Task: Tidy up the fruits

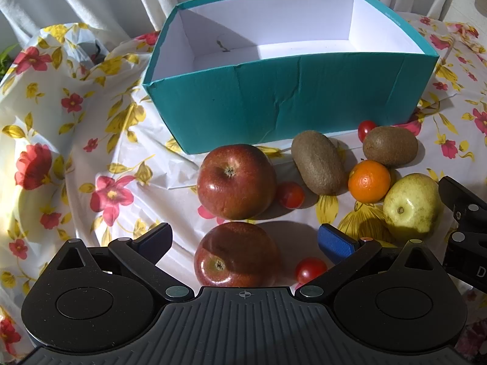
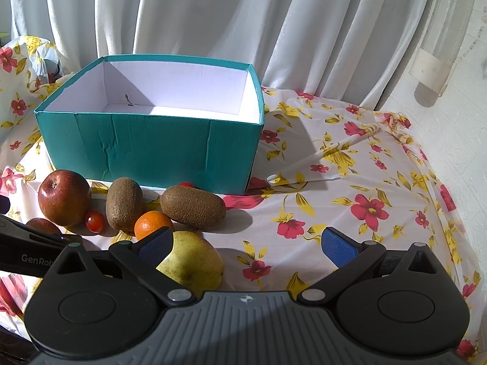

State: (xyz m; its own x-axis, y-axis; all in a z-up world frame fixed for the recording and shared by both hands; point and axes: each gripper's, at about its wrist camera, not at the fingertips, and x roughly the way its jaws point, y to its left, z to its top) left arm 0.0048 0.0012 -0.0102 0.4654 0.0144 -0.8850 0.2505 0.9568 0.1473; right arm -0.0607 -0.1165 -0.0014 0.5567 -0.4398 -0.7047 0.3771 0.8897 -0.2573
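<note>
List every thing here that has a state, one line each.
Box: open, nothing inside.
Left tool: open, around near apple.
Right tool: open, holding nothing.
Far apple: on the cloth.
Pear: on the cloth, beside the right tool's left finger.

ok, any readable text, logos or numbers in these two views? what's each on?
"GenRob", cut off by the right gripper's own body: on the left gripper, seen at the left edge of the right wrist view.
"D", cut off at the frame edge: on the right gripper, seen at the right edge of the left wrist view.
The teal box shows no print, only a small dark mark inside, not text.
</note>
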